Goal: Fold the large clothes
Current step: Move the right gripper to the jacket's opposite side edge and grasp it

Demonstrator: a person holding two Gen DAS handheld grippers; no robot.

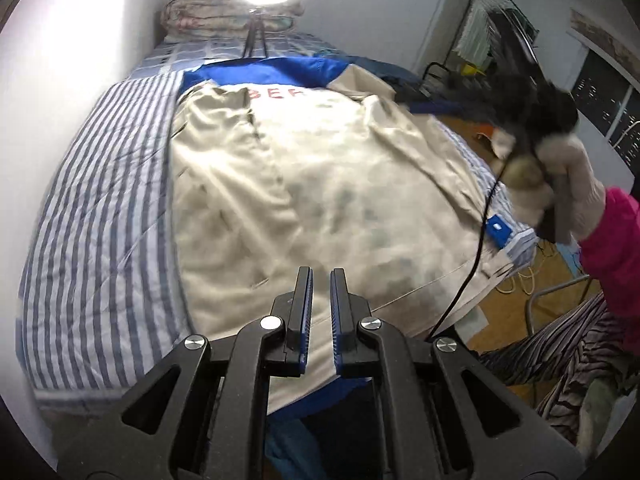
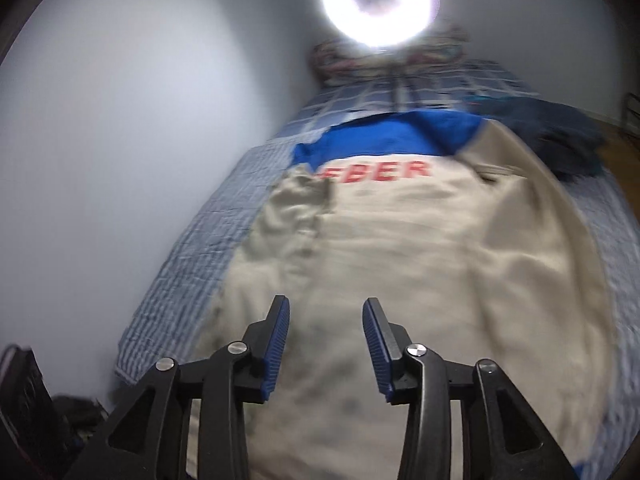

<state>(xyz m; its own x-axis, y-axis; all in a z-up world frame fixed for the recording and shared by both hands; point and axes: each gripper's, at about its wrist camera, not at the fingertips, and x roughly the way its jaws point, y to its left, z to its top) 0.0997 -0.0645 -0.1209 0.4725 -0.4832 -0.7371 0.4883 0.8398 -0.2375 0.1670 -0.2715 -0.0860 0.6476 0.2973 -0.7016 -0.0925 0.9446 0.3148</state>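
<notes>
A large beige jacket (image 1: 304,184) with a blue yoke and red letters lies spread on the striped bed; it also shows in the right wrist view (image 2: 420,248). Its left sleeve is folded in over the body. My left gripper (image 1: 321,276) hovers over the jacket's near hem, jaws nearly closed with a narrow gap, holding nothing. My right gripper (image 2: 326,306) is open and empty above the jacket's lower part. In the left wrist view the right gripper (image 1: 532,120) appears blurred, held in a gloved hand above the bed's right edge.
A ring light on a tripod (image 1: 256,36) stands on the bed behind the jacket, with folded quilts (image 1: 224,16) at the wall. Dark blue clothes (image 2: 560,140) lie at the far right of the bed. A black cable (image 1: 476,248) crosses the jacket's right side. A clothes rack (image 1: 500,28) stands right.
</notes>
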